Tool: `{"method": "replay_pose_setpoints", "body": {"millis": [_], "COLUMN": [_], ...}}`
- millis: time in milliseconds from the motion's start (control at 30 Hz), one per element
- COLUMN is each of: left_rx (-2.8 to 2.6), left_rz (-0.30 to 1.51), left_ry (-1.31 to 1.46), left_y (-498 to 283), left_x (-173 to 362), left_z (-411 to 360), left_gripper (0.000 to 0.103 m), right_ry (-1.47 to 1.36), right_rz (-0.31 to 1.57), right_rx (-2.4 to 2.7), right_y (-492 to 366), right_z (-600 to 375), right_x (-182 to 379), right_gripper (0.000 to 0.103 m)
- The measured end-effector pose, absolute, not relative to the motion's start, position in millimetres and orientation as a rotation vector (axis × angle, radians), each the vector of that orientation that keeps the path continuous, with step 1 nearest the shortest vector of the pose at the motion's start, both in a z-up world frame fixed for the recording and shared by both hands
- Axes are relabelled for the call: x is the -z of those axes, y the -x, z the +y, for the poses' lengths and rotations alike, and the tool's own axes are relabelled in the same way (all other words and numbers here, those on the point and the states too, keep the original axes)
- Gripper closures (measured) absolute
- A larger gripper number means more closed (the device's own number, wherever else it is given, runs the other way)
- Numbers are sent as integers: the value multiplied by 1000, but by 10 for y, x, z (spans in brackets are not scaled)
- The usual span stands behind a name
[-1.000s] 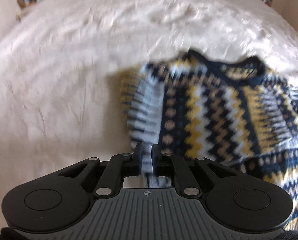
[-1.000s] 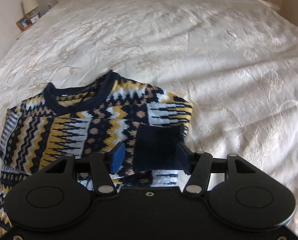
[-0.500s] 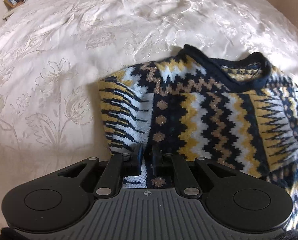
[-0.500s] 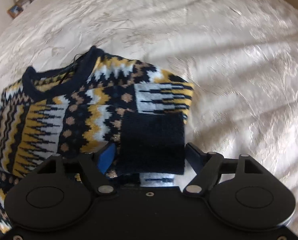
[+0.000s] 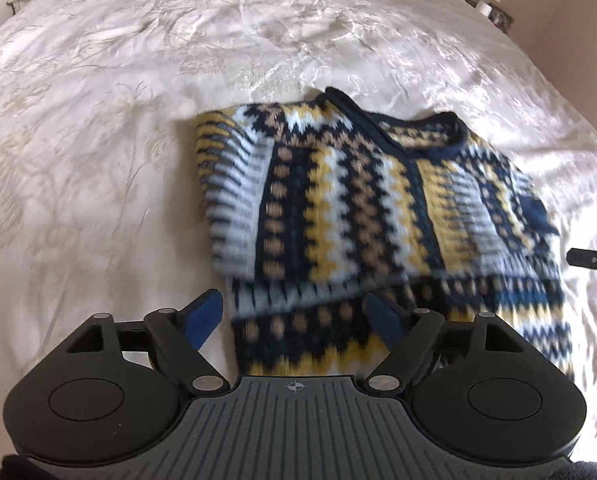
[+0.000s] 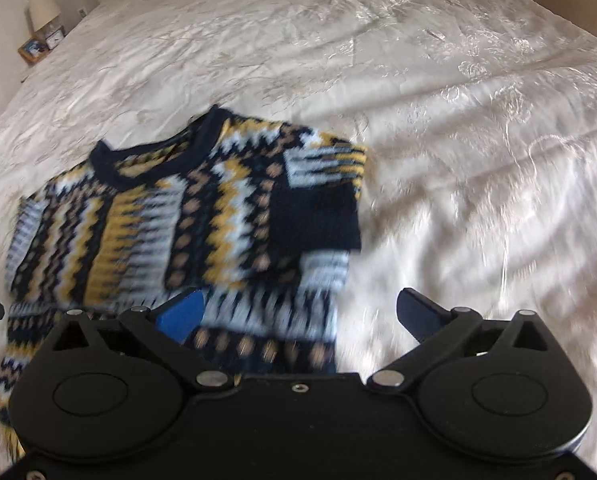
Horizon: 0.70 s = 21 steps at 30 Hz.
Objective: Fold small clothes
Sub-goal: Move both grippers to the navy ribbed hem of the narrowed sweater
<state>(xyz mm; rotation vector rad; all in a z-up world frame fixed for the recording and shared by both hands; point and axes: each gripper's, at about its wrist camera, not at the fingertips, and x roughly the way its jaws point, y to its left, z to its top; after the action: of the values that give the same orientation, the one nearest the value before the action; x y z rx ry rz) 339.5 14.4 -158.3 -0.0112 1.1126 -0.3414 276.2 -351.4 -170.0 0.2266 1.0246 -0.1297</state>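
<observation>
White bedspread (image 5: 138,160) w/ sweater (image 5: 358,208); both grippers' jaws just opened, gripping nothing.

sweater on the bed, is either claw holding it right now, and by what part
Nothing is held. Both the left claw and right claw have just opened, and the sweater lies loose on the bedspread.

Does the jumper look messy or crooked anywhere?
A little. The jumper lies folded on the bedspread, but its dark cuff sits on top near one edge, and the lower edge looks bunched, not flat. Nothing looks torn or spilled.
</observation>
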Motion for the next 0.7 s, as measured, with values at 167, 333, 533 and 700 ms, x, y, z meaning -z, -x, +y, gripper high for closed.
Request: {"method": "replay_pose_setpoints", "body": {"millis": [167, 333, 533, 700], "left_rx": [380, 416, 401, 368], "left_rz": [1099, 1126, 1154, 1151], "left_ry": [-32, -44, -34, -12], "left_y": [-2983, -2585, -2199, -1835], "left_x": [1553, 1609, 1679, 1721], "left_z": [182, 229, 313, 310], "left_gripper": [18, 18, 17, 18], "right_ry": [-241, -279, -304, -279], "right_rz": [1033, 1049, 1080, 1115], "right_rx": [129, 145, 109, 38], "right_y": [-2363, -1938, -1536, -1253], "right_z": [-3286, -3079, -2910, -2811], "right_x": [1689, 1753, 1846, 1970], "right_gripper": [0, 0, 0, 0]}}
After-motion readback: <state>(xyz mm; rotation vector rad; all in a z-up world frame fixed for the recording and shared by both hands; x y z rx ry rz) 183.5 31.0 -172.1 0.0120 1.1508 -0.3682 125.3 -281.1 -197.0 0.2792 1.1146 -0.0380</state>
